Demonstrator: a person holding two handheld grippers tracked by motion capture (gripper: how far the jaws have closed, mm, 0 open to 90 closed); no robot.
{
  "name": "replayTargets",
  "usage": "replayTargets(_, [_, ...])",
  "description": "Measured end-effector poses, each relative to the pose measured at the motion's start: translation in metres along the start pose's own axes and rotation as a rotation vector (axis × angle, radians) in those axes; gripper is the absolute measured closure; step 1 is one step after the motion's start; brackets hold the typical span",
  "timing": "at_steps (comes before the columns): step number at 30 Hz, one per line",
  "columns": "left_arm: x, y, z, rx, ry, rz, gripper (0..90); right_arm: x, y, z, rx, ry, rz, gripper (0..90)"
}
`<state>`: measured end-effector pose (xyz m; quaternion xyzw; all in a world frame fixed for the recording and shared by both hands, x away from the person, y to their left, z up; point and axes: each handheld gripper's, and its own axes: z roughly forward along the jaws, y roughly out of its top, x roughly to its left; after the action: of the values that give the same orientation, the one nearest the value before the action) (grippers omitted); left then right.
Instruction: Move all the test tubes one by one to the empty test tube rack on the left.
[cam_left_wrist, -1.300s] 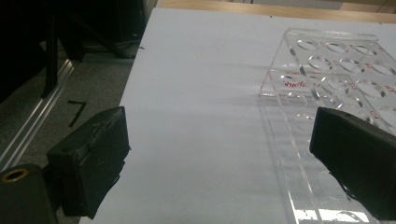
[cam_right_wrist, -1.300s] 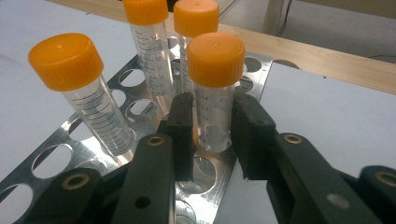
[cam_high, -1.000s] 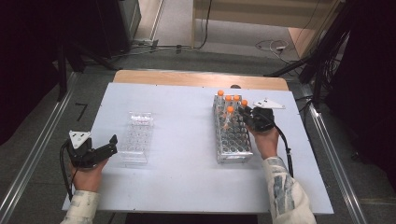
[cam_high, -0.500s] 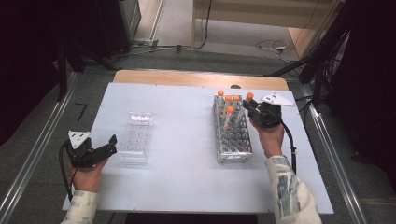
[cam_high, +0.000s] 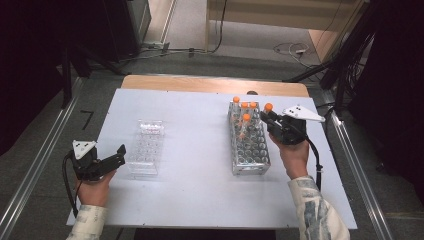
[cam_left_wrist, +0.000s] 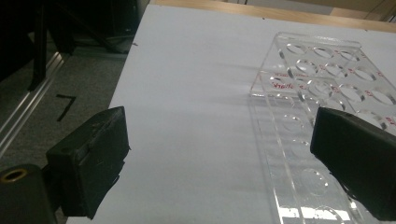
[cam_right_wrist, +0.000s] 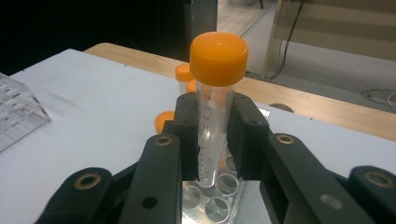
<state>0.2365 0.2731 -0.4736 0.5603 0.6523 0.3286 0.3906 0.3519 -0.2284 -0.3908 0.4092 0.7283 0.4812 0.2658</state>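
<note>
My right gripper (cam_high: 271, 119) is shut on a clear tube with an orange cap (cam_high: 268, 106), held upright above the far right corner of the clear tube rack (cam_high: 248, 150). In the right gripper view the tube (cam_right_wrist: 215, 121) stands between the pads of the gripper (cam_right_wrist: 215, 135), its tip just over the rack's holes (cam_right_wrist: 210, 203). Several more orange-capped tubes (cam_high: 245, 106) stand in the rack's far end. My left gripper (cam_high: 114, 157) rests open at the near left, beside an empty clear rack (cam_high: 147, 147). In the left gripper view that gripper (cam_left_wrist: 219, 163) has the empty rack (cam_left_wrist: 322, 88) in front of its right jaw.
Both racks stand on a white board (cam_high: 200, 195) laid over a wooden table (cam_high: 210, 84). Metal rails (cam_high: 35, 170) run along the floor on both sides. Cables (cam_high: 290, 49) lie on the floor beyond the far edge.
My right gripper has risen with the orange-capped tube and drawn it up out of the rack, drifting a little toward the far edge. The left gripper has stayed put.
</note>
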Motion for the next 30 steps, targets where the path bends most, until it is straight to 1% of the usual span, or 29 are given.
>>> replayTargets(5, [-0.002,0.001,-0.001,-0.008,-0.011,0.004,4.8,0.008,-0.004,-0.006,0.000,0.019,0.001,72.3])
replayTargets(6, [-0.003,0.001,-0.002,-0.009,-0.014,0.006,4.8,0.014,-0.006,-0.008,0.007,0.032,-0.002,72.3])
replayTargets(7, [-0.004,0.001,-0.003,-0.016,-0.026,0.006,4.8,0.017,-0.007,-0.009,0.009,0.039,-0.003,72.3])
replayTargets(8, [-0.004,0.001,-0.003,-0.016,-0.026,0.006,4.8,0.017,-0.007,-0.009,0.009,0.039,-0.003,72.3])
replayTargets(9, [-0.005,0.002,-0.003,-0.017,-0.030,0.008,4.8,0.024,-0.009,-0.009,0.011,0.056,-0.009,72.3])
replayTargets(10, [-0.006,0.002,-0.003,-0.021,-0.035,0.009,4.8,0.024,-0.009,-0.009,0.011,0.056,-0.009,72.3])
replayTargets(11, [-0.007,0.002,-0.003,-0.020,-0.033,0.018,4.8,0.031,-0.010,-0.008,0.010,0.071,-0.014,72.3])
replayTargets(12, [-0.009,0.002,-0.003,-0.020,-0.030,0.026,4.8,0.034,-0.010,-0.007,0.011,0.079,-0.018,72.3])
replayTargets(15, [-0.013,0.002,-0.004,-0.014,-0.043,0.051,4.8,0.045,-0.009,-0.003,0.012,0.103,-0.024,72.3])
replayTargets(17, [-0.017,0.003,-0.005,-0.023,-0.058,0.076,4.8,0.052,-0.009,0.000,0.010,0.123,-0.026,72.3])
replayTargets(21, [-0.019,0.004,-0.006,-0.027,-0.073,0.087,3.5,0.069,-0.009,0.010,0.019,0.170,-0.030,72.3])
replayTargets(22, [-0.020,0.004,-0.007,-0.031,-0.072,0.097,3.5,0.073,-0.010,0.013,0.025,0.178,-0.036,72.3])
replayTargets(26, [-0.021,0.005,-0.008,-0.044,-0.069,0.106,3.6,0.090,-0.012,0.024,0.036,0.213,-0.046,72.3])
replayTargets(28, [-0.022,0.005,-0.010,-0.050,-0.079,0.106,3.7,0.098,-0.013,0.028,0.041,0.229,-0.054,72.3])
replayTargets(29, [-0.024,0.007,-0.012,-0.060,-0.091,0.107,3.8,0.103,-0.014,0.029,0.046,0.236,-0.056,72.3])
replayTargets(30, [-0.024,0.007,-0.012,-0.060,-0.091,0.107,4.0,0.107,-0.014,0.031,0.050,0.244,-0.062,72.3])
